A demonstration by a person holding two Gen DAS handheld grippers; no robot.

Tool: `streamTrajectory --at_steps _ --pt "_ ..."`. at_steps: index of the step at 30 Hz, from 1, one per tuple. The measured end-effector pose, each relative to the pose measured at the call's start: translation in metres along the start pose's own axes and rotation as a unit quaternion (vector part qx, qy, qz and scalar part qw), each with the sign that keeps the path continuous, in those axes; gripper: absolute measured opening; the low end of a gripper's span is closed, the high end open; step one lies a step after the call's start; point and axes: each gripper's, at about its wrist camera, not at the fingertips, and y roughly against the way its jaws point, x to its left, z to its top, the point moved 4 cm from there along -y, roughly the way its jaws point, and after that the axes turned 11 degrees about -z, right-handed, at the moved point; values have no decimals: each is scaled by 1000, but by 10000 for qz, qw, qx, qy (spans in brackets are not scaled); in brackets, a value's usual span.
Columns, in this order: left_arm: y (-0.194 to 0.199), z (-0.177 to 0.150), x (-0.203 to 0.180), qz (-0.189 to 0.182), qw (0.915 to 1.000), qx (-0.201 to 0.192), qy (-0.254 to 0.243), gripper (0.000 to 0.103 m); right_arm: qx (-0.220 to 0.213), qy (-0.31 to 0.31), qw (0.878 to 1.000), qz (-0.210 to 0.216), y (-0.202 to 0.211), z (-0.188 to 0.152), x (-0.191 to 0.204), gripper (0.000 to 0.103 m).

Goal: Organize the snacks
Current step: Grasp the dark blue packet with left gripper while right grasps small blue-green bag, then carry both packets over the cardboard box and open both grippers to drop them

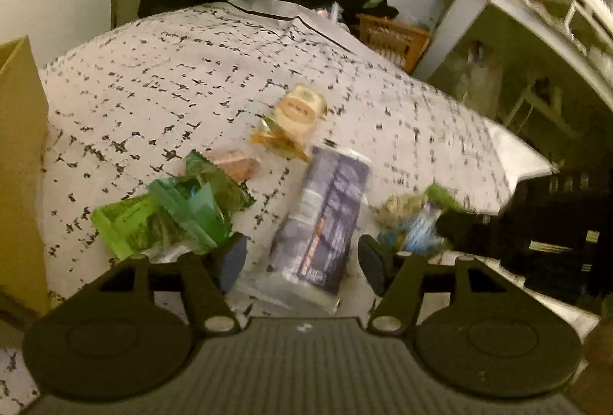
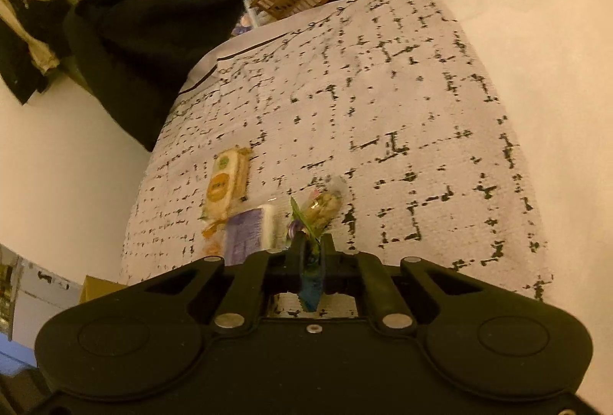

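Lying across a bed [image 1: 161, 78] dressed in a white cover speckled with broken black grid marks: a scatter of snack packets. From the left in the left wrist view, a tan cardboard box [image 1: 19, 147] at the bed's edge, then crinkled green wrappers [image 1: 172, 212] in glossy translucent film, with a small pinkish packet [image 1: 233, 162] just behind. Next, a flat rectangular cracker pack [image 1: 300, 108] with an oval label and golden foil ends, and nearer, a long purple packet [image 1: 325, 216] with clear plastic ends, sitting between the spread fingers of the left hand-held gripper [image 1: 302, 258], released and empty. Further right, a clear bag of nuts [image 1: 410, 219] with green and blue trim, blurred, pinched by the dark right tool at the bed's right edge. Beyond, an orange slatted crate [image 1: 394, 40] and a white shelving unit [image 1: 517, 13].

Seen from the right wrist: black clothing [image 2: 153, 43] heaped against a pale wall, the same cracker pack [image 2: 226, 185] and purple packet [image 2: 249, 231] side by side, and the right hand-held gripper [image 2: 312, 258] clenched on the nut bag's [image 2: 320, 210] blue-green crimped end.
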Motion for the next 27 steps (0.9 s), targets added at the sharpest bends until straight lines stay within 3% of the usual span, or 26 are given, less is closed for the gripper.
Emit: streamTrajectory --at_steps 4,6,9,16,19,27 --pt "-6 -2 -5 171 9996 244 -1 59 -55 75 10000 -31 4 -3 1 7" --pt "-6 0 -8 182 9994 283 6 43 -84 127 9999 -27 6 -4 2 7" --pt "0 1 -8 216 9992 306 142 36 -146 199 9997 -5 10 -5 4 7" --pt "36 11 -7 252 9995 30 205 35 -328 264 9987 280 25 -5 8 7" --pt "55 13 -5 573 9980 -70 242 35 -438 321 9972 506 34 -5 13 7" --pt "109 14 -5 646 9945 -463 684 35 -662 562 9907 1044 54 -8 31 7"
